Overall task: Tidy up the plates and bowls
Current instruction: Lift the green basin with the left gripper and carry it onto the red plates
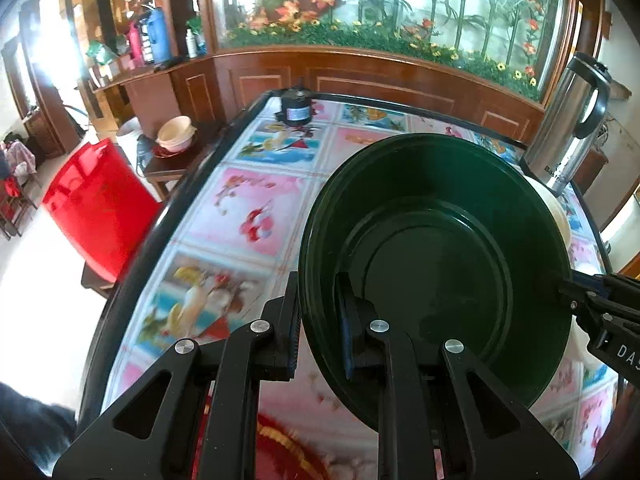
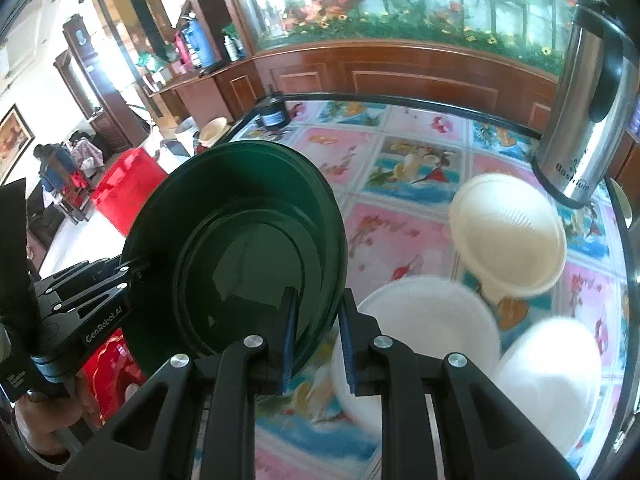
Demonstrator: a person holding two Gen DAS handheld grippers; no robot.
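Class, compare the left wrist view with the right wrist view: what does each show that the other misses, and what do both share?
Only the left wrist view: a bowl on a side table.
Only the right wrist view: three white bowls on the table and a hand.
Both: the green bowl, gripped at opposite rims by the left gripper and right gripper, and the steel flask.
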